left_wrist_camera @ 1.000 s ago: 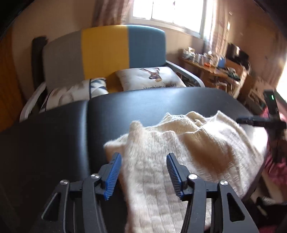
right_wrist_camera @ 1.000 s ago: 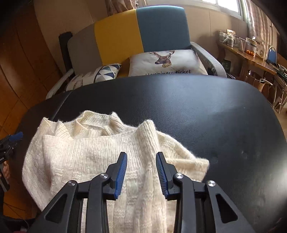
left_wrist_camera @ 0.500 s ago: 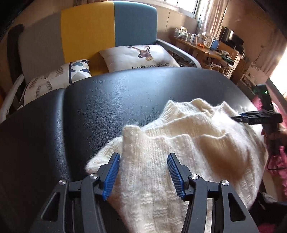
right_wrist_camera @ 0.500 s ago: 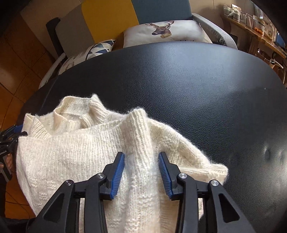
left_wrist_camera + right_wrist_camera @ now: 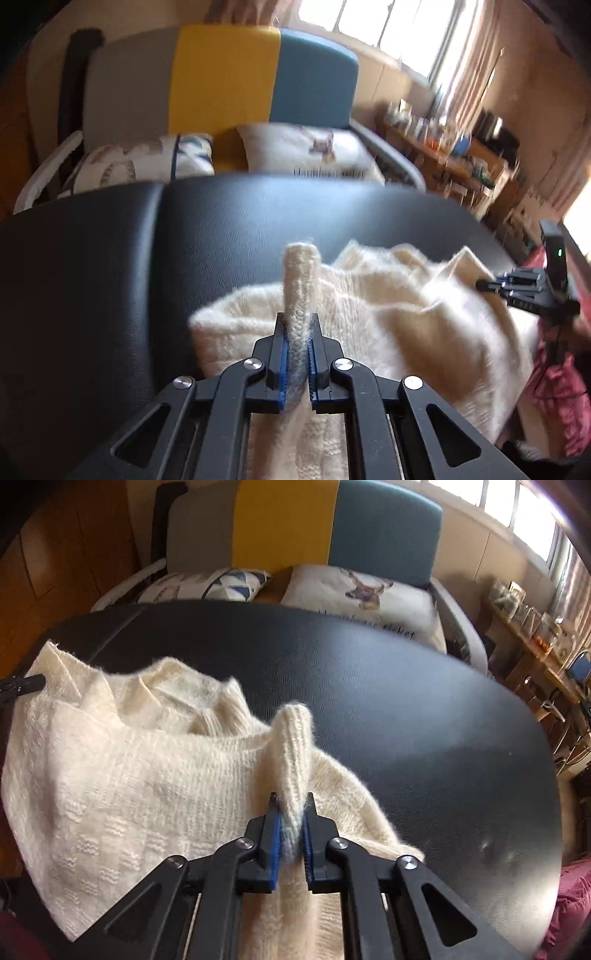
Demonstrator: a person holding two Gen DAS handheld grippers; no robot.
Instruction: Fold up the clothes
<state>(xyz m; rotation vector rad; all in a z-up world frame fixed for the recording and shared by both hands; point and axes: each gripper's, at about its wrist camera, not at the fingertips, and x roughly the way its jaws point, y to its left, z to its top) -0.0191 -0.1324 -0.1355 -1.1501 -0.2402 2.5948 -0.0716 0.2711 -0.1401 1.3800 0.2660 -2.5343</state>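
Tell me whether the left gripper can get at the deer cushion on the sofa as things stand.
Probably not. The left gripper is shut on a fold of the cream sweater, and the deer cushion lies beyond the far edge of the black table.

sweater (image 5: 110, 775) on table (image 5: 406, 709), sofa (image 5: 332, 535) behind

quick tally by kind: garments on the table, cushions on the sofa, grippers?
Cream sweater: 1, on the black table
Cushions: 2, patterned cushion and deer cushion
Grippers: 2, left gripper and right gripper, jaws clamped on knit
Total: 5
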